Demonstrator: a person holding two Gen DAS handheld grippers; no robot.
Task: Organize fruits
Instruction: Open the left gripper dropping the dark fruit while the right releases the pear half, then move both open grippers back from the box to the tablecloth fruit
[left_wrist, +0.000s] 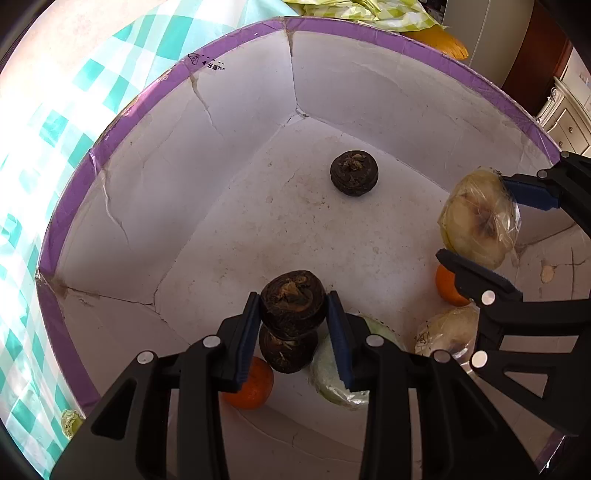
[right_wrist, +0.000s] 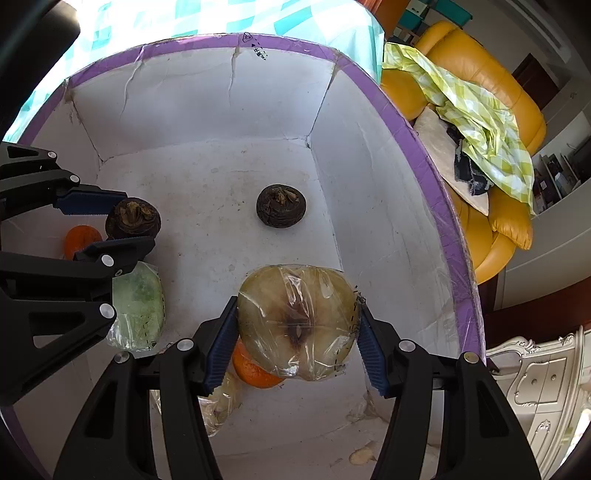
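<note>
Both grippers hang inside a white box with a purple rim (left_wrist: 110, 129), which also shows in the right wrist view (right_wrist: 413, 140). My left gripper (left_wrist: 293, 314) is shut on a dark brown round fruit (left_wrist: 293, 302), also seen in the right wrist view (right_wrist: 133, 218). My right gripper (right_wrist: 295, 332) is shut on a yellowish fruit wrapped in clear plastic (right_wrist: 295, 321), seen at the right of the left wrist view (left_wrist: 478, 218). Another dark fruit (left_wrist: 354, 178) lies alone on the box floor (right_wrist: 281, 206). A third dark fruit (left_wrist: 286, 350) sits under the left gripper.
On the box floor lie two oranges (left_wrist: 253, 387) (right_wrist: 255, 373), a pale green wrapped fruit (right_wrist: 140, 306) and another wrapped pale fruit (left_wrist: 447, 332). The box stands on a teal checked cloth (left_wrist: 55, 147). A yellow sofa (right_wrist: 491, 122) with a green cloth is beyond the box.
</note>
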